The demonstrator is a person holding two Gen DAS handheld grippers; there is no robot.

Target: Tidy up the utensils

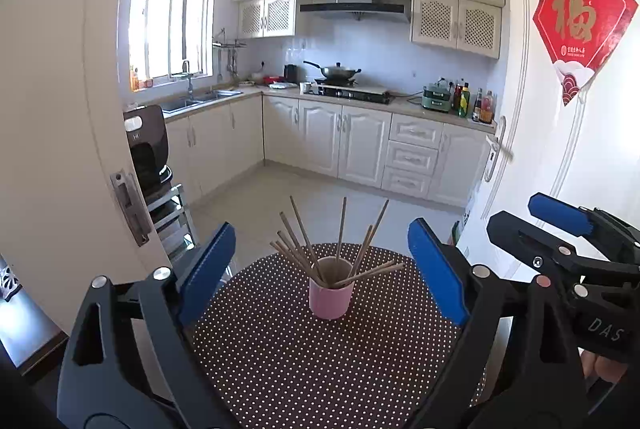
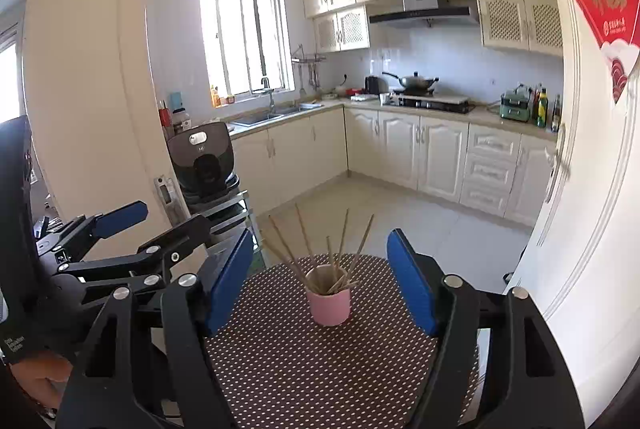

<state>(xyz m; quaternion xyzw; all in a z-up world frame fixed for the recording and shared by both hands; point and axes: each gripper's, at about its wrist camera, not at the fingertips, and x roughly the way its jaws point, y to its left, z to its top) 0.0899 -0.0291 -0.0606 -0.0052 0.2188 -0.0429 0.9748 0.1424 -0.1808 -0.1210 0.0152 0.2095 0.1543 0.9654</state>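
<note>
Round table (image 1: 280, 369) under dark brown white-dotted cloth. Pink cup (image 1: 331, 299) upright near table's far edge, wooden chopsticks (image 1: 320, 249) fanned out inside. Nothing else visible on cloth.

A: Table (image 1: 304, 369) holds what?
B: 1 cup (image 1: 331, 296), upright near its far edge; chopsticks (image 1: 340, 241) stand in it, fanned outward.
A: Behind the table?
B: Kitchen counter (image 1: 404, 105), stove (image 1: 352, 93) on it.
</note>
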